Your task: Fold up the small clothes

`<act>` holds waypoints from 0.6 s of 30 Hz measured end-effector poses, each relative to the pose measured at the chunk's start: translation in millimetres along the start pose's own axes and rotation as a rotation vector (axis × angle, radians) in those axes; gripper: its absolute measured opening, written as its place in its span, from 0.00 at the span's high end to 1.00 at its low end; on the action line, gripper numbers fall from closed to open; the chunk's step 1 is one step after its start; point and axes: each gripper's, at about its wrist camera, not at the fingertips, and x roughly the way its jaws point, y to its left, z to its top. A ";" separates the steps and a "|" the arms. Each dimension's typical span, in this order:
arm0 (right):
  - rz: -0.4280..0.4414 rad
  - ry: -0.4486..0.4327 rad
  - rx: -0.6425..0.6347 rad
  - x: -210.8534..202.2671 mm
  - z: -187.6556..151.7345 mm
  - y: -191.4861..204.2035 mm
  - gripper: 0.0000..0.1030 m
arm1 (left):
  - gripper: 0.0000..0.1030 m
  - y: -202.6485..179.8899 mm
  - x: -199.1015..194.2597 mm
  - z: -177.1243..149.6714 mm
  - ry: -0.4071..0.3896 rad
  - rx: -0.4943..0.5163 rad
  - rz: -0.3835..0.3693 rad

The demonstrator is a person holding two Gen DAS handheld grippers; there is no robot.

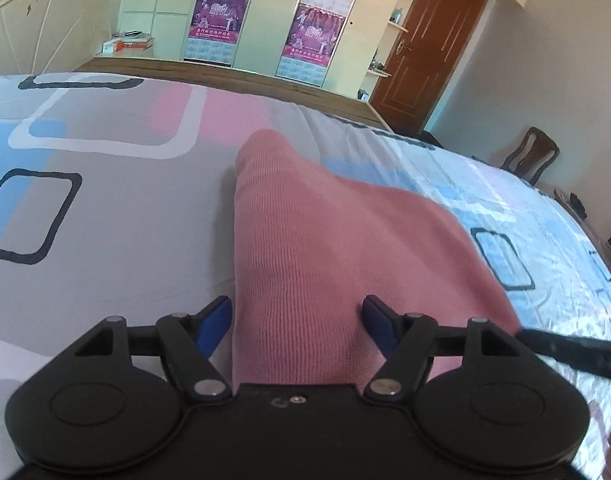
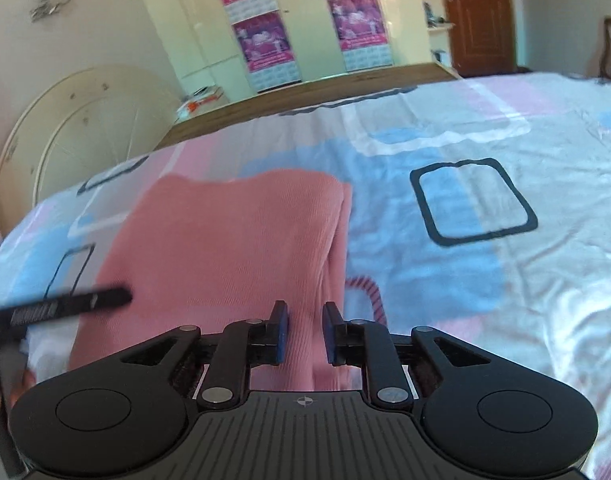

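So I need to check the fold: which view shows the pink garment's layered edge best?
The right wrist view: the pink garment shows its stacked layers along the right-hand edge. The left wrist view shows the same garment only as a smooth top surface tapering away, no layers visible.

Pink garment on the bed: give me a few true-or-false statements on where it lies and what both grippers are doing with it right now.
1. The pink knitted garment lies on a patterned bedsheet. True.
2. The left gripper is clamped shut on the garment. False: its jaws stand wide apart, the fabric between them but the pads not pressing it.
3. The right gripper has its jaws much narrower than the left's, with pink fabric in the gap. True.
4. The garment is hanging from the wardrobe. False: it rests on the bed; the wardrobe stands beyond the bed.
5. The door at the far right is wooden brown and closed. True.
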 end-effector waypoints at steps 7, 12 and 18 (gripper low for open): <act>-0.066 0.087 -0.022 15.8 -27.4 -6.0 0.80 | 0.28 -1.1 3.9 -3.0 0.011 -0.011 0.012; -0.020 0.022 0.017 1.4 -4.6 -7.7 0.74 | 0.30 -2.8 -11.3 11.4 -0.036 -0.005 -0.004; 0.003 0.003 0.076 32.7 36.3 -9.5 0.61 | 0.30 -7.5 7.6 31.8 -0.029 -0.019 0.012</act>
